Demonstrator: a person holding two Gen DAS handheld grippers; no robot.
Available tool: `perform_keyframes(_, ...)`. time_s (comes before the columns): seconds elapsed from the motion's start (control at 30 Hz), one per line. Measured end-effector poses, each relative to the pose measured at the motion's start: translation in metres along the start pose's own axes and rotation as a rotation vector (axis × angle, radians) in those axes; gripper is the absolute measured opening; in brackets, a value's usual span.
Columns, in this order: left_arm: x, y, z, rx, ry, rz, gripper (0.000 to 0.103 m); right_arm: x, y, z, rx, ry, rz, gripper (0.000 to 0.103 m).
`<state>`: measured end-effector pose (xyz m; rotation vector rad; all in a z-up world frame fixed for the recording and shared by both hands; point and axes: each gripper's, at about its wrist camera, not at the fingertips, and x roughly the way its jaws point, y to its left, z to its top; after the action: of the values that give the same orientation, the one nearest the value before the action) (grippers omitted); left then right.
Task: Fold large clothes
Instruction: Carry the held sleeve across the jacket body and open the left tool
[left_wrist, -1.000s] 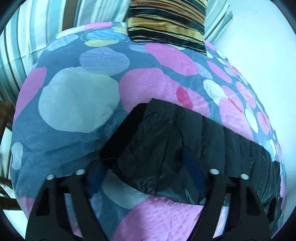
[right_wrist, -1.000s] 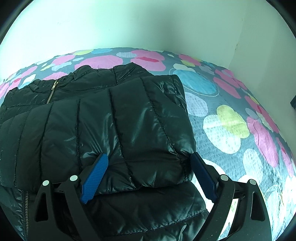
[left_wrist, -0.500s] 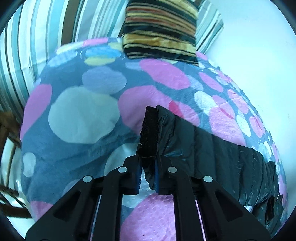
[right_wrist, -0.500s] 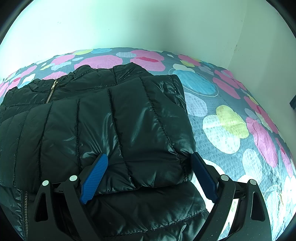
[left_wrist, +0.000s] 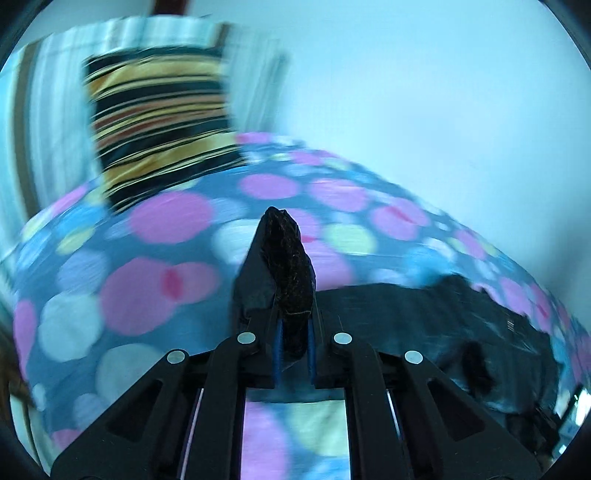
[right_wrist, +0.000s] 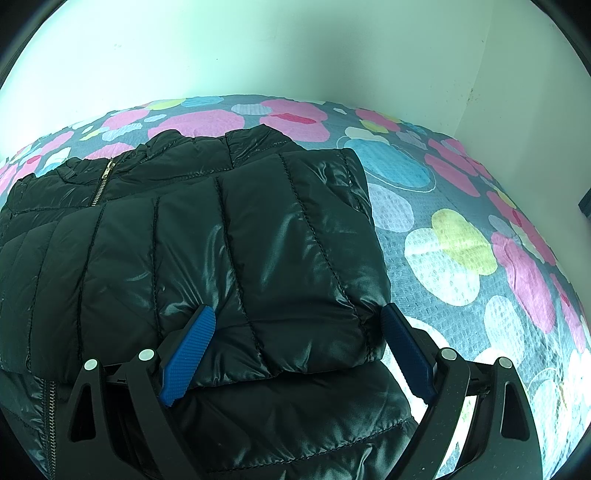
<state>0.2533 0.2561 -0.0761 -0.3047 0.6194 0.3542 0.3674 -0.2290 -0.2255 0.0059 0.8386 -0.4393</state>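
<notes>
A black quilted puffer jacket (right_wrist: 229, 243) lies on a bed, one sleeve folded across its chest, its zipper at the upper left. My right gripper (right_wrist: 297, 325) stands open, its blue pads (right_wrist: 190, 347) wide apart around the end of that folded sleeve. In the left wrist view my left gripper (left_wrist: 293, 332) is shut on the cuff of the other sleeve (left_wrist: 286, 273). That cuff is lifted off the bed and sticks up between the fingers. The rest of the jacket (left_wrist: 424, 332) trails to the right.
The bed has a grey cover with pink, blue and green spots (right_wrist: 461, 236). White walls (right_wrist: 258, 51) close in behind and to the right. A dark and gold striped cushion (left_wrist: 155, 125) leans on a striped headboard (left_wrist: 48, 122) at the far end.
My left gripper went from open to shut on the sleeve cuff, then lifted it and rolled. The right gripper and the folded sleeve have not moved.
</notes>
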Motion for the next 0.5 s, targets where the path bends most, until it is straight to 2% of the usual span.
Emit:
perform_keyframes(0.23, 0.017, -0.114, -0.011, 0.171, 0.027, -0.144, 0.009, 0.0, 0.0, 0.0, 0.0, 0.0, 0.0, 0.09)
perform_keyframes(0.5, 0.024, -0.234, -0.046, 0.324, 0.079, -0.289, 0.009, 0.0, 0.0, 0.0, 0.0, 0.0, 0.001, 0.09)
